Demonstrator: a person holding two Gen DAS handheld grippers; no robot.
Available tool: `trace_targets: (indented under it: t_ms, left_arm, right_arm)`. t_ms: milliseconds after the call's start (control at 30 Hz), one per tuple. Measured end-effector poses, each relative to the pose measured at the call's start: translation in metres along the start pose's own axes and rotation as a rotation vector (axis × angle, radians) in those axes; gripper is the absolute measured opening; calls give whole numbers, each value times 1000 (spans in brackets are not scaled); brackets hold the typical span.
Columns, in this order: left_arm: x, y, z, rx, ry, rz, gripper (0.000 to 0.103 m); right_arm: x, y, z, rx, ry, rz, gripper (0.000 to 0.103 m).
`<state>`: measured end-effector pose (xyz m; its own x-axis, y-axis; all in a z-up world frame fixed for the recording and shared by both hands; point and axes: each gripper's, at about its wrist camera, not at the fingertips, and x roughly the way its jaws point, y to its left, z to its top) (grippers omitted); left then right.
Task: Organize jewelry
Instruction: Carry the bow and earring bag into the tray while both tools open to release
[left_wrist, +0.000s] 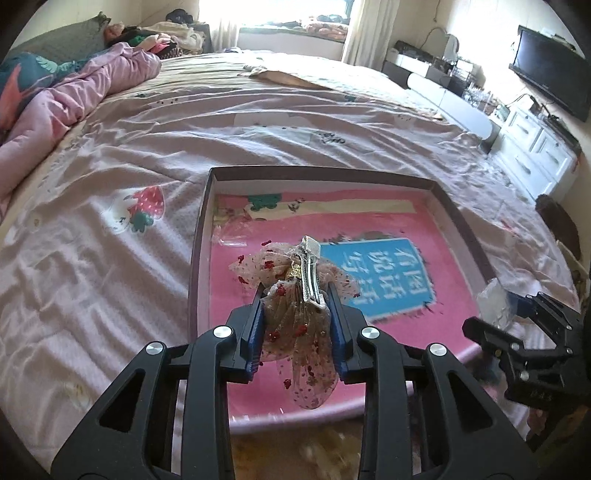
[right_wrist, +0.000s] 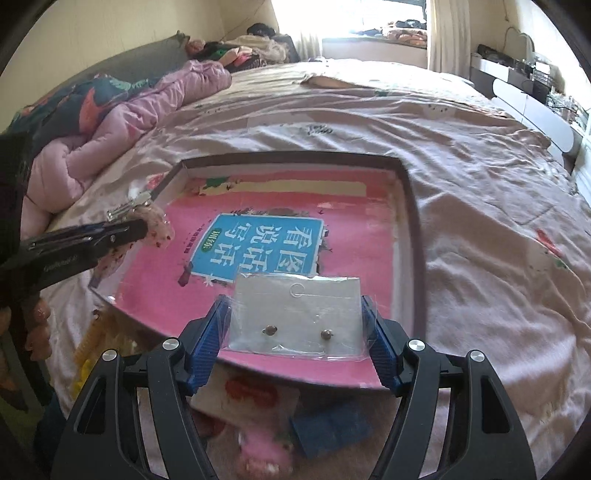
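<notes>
Left hand-held gripper (left_wrist: 295, 295), at lower centre of the left wrist view, pinched a tulle hair bow (left_wrist: 291, 291) between its blue pads (left_wrist: 255, 325); we saw the bow's silver clip (left_wrist: 310, 273) lying along the top of the fabric, with red-dotted tulle hanging below the pads. We placed the bow over the near left part of a shallow dark-rimmed box (left_wrist: 458, 218) that rested on the bed (left_wrist: 129, 155). A pink book (left_wrist: 406, 218) with a blue title panel lay flat inside the box.

Right hand-held gripper (right_wrist: 295, 317), at lower centre of the right wrist view, pinched an earring card (right_wrist: 295, 314) in a clear sleeve by its two side edges. We counted two small stud earrings (right_wrist: 270, 329) low on the card. The card was held over the near edge of the box (right_wrist: 413, 221), above the pink book (right_wrist: 354, 254).

At the left of the right wrist view we saw the left hand-held gripper (right_wrist: 144, 225) from the side, with the hair bow (right_wrist: 159, 225) at the box's left rim. At the lower right of the left wrist view, the right hand-held gripper (left_wrist: 517, 310) appeared beside the box with its clear sleeve (left_wrist: 495, 302). A pink quilt (left_wrist: 74, 96) lay bunched at the upper left.
</notes>
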<state>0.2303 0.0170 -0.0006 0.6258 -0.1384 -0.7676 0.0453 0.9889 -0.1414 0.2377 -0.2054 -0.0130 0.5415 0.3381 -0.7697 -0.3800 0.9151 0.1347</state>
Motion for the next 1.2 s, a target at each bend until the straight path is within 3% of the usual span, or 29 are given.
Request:
trace_targets:
  t_ms: [300, 433, 767, 867, 1200]
  left_arm:
    - [34, 2, 7, 9, 50, 10, 30]
    - [35, 3, 7, 6, 48, 14, 43]
    - [13, 7, 4, -5, 23, 2, 64]
    - [5, 9, 2, -11, 16, 3, 69]
    - [-24, 6, -9, -24, -23, 7, 84]
  right_arm:
    - [32, 7, 3, -25, 59, 0, 67]
    - [38, 6, 3, -20, 68, -1, 68]
    - [37, 6, 2, -16, 62, 16, 73]
    - [33, 8, 1, -18, 51, 22, 80]
    - [-6, 0, -6, 16, -14, 31, 90]
